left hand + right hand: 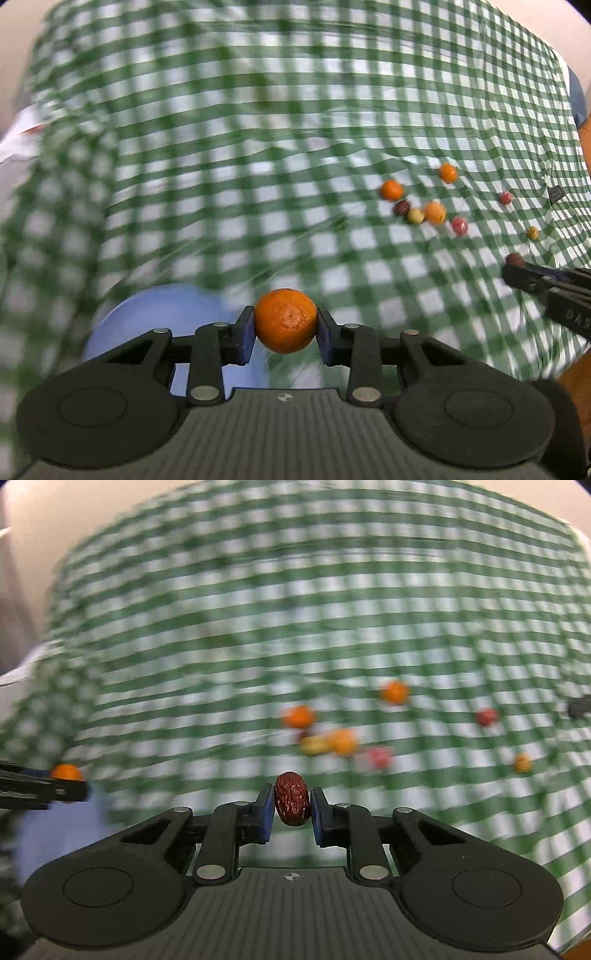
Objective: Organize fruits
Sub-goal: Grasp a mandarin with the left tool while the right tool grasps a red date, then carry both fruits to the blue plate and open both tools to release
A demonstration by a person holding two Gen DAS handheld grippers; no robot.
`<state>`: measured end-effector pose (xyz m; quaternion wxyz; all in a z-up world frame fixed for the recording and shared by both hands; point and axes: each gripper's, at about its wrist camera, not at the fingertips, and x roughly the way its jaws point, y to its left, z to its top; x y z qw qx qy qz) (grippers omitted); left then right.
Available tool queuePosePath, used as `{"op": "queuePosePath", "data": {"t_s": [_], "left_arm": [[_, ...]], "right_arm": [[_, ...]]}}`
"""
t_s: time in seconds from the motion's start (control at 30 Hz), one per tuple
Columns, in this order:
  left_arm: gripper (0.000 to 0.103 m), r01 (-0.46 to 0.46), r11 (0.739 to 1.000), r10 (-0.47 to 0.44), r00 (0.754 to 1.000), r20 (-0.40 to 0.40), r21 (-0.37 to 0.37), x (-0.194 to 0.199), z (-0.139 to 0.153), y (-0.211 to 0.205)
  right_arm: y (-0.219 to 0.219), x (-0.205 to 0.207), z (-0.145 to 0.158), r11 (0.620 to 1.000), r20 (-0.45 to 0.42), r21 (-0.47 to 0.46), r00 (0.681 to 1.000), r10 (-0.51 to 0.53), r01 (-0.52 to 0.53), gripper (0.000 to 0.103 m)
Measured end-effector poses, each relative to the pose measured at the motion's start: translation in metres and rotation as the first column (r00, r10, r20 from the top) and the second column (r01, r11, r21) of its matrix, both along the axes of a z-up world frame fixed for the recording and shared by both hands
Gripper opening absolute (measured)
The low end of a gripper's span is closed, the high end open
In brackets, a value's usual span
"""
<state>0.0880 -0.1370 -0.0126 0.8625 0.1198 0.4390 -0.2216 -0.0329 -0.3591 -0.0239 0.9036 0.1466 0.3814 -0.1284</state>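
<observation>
Left gripper (285, 325) pinches orange (285, 320) above blue bowl (162, 317); right gripper (291, 806) pinches wrinkled red date (291, 803) over checked cloth (295, 627). Best: hold squeeze steady, release low over container.

- Cloth (332, 110): green-and-white check.
- Tangerine (285, 320): orange.
- Wrinkled date (291, 804): dark red.
- Blurred dish (166, 325): pale blue, probably.
- Tool pads (246, 334): blue on black.

Your left gripper (285, 322) clamped an orange (285, 320) between its blue pads, above the green checked cloth (258, 147). A blue plate (155, 325) lay near left; loose fruits (424, 206) sat far right, beside your right gripper (517, 267)
</observation>
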Motion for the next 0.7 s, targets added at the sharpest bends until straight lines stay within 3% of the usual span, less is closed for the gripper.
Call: {"op": "queuePosePath", "data": {"t_s": [0.2,0.37,0.7], "left_arm": [[0.038,-0.103,0.995,0.103,0.995,-0.003,-0.001,-0.051,0.019,0.085],[0.038,-0.164,0.986,0.163,0.986,-0.014,-0.032,-0.082,0.022,0.13],[0.038,-0.206,0.974,0.206,0.978,-0.015,-0.095,-0.102,0.024,0.16]], "right_arm": [[0.095,-0.008,0.023,0.982,-0.008,0.044,0.983,0.183,-0.182,0.022],[0.148,-0.02,0.034,0.96,-0.03,0.033,0.96,0.28,-0.279,0.022],[0.184,-0.03,0.044,0.939,-0.041,-0.026,0.939,0.342,-0.343,0.021]]}}
